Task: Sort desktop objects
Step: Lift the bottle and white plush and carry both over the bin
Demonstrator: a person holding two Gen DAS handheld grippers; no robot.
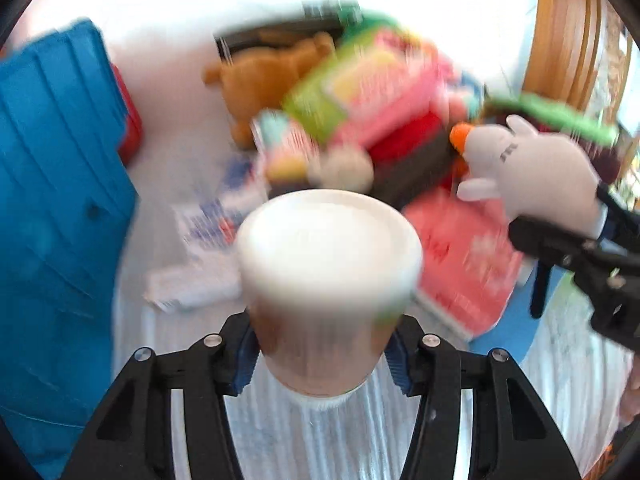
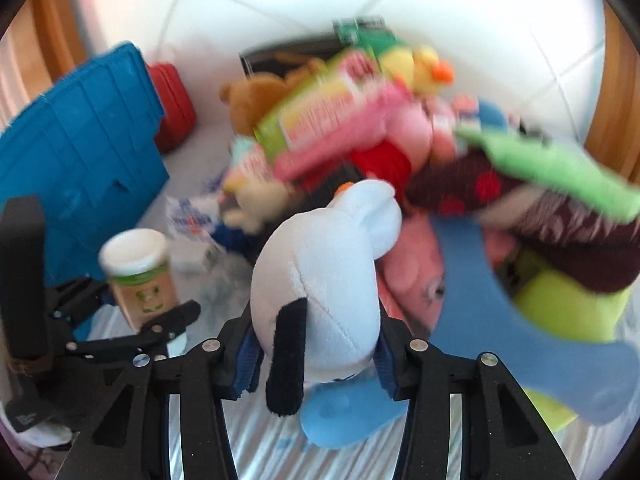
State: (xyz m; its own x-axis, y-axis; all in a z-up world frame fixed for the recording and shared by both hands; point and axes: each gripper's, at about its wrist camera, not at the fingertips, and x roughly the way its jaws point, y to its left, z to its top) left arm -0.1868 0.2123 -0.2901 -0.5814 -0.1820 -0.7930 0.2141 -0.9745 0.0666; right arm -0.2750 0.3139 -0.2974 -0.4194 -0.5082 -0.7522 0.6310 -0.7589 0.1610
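Clamped in my left tool (image 1: 320, 354), a white-lidded jar (image 1: 326, 276) fills its view. My right tool (image 2: 316, 354) grips a white plush toy (image 2: 320, 280); only that view shows the jar's green label.

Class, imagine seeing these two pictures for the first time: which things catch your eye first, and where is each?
A white-lidded jar fills the centre of the left view, clamped in the left claw. A white plush toy with a black ear sits gripped in the right claw. Behind both, a colourful heap of toys and packets lies beside a blue crate.
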